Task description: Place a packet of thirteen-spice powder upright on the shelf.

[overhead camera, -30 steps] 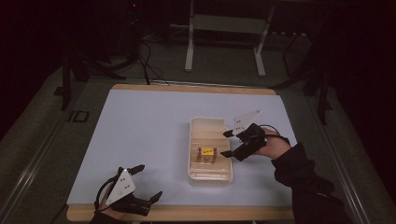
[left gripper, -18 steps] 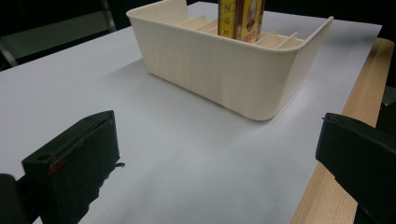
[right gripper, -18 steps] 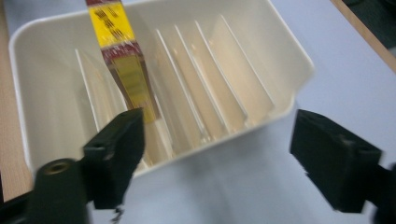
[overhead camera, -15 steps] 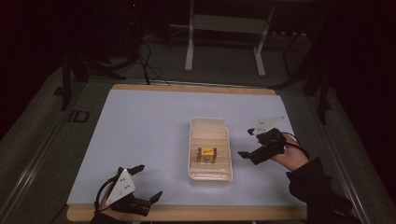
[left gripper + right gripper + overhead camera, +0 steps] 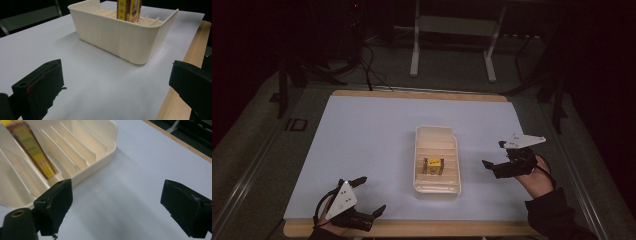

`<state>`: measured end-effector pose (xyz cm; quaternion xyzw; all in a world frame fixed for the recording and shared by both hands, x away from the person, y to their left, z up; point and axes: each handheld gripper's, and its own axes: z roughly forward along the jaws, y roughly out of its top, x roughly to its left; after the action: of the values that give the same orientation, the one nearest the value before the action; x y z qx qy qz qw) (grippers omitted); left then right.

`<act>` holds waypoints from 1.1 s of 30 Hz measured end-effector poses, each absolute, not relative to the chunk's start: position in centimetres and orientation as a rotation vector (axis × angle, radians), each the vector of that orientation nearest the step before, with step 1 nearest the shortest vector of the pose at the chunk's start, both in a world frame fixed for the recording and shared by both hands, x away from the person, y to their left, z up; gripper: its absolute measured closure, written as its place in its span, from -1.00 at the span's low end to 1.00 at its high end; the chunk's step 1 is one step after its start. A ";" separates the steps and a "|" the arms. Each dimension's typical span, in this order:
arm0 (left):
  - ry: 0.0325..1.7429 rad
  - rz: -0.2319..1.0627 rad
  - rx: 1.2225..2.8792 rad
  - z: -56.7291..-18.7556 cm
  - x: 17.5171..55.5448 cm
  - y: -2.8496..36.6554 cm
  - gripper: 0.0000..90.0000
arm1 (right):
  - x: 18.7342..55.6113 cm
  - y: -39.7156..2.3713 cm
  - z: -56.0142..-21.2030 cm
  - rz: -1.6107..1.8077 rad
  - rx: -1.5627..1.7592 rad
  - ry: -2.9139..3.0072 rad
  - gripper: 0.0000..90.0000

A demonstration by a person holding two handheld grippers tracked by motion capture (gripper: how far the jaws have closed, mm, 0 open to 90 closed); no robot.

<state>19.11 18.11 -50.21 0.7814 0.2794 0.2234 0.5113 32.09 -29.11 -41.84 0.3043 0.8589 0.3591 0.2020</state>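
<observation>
A cream slotted tray (image 5: pixel 437 182) lies mid-table, with a small yellow-and-brown box (image 5: pixel 433 166) standing on edge in one of its slots. My right gripper (image 5: pixel 493 153) hovers to the right of the tray, apart from it. Its jaws have just been opening and stand open with nothing between them. In the right gripper view (image 5: pixel 117 207) the tray (image 5: pixel 100 147) and the box (image 5: pixel 32 150) lie ahead to the left. My left gripper (image 5: pixel 372 193) rests open near the front left edge. In the left gripper view (image 5: pixel 115 87) the tray (image 5: pixel 120 37) and box (image 5: pixel 129 10) stand ahead.
A white sheet (image 5: pixel 377 135) covers the table, with a wooden edge (image 5: pixel 412 229) along the front. Behind the table stand a metal frame's legs (image 5: pixel 414 50) and cables (image 5: pixel 372 70) on a dark floor. Bare sheet lies left and right of the tray.
My right gripper has drawn away from above the tray to its right, and its jaws look wider apart. The box stays in the tray. The left gripper has not moved.
</observation>
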 end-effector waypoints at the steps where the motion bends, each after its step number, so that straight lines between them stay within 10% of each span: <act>1: 0.673 0.536 1.880 -50.2 19.1 18.1 -1.00 | 31.9 -29.2 -42.0 0.992 0.851 2.394 -0.76; 33: 0.669 0.536 1.880 -50.1 19.0 18.2 -1.00 | 26.2 -36.3 -46.0 1.040 1.227 2.067 -0.76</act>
<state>19.04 18.16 -50.15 0.7814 0.2782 0.2228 0.5122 26.22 -36.30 -45.97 0.4526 0.7625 0.3835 0.2583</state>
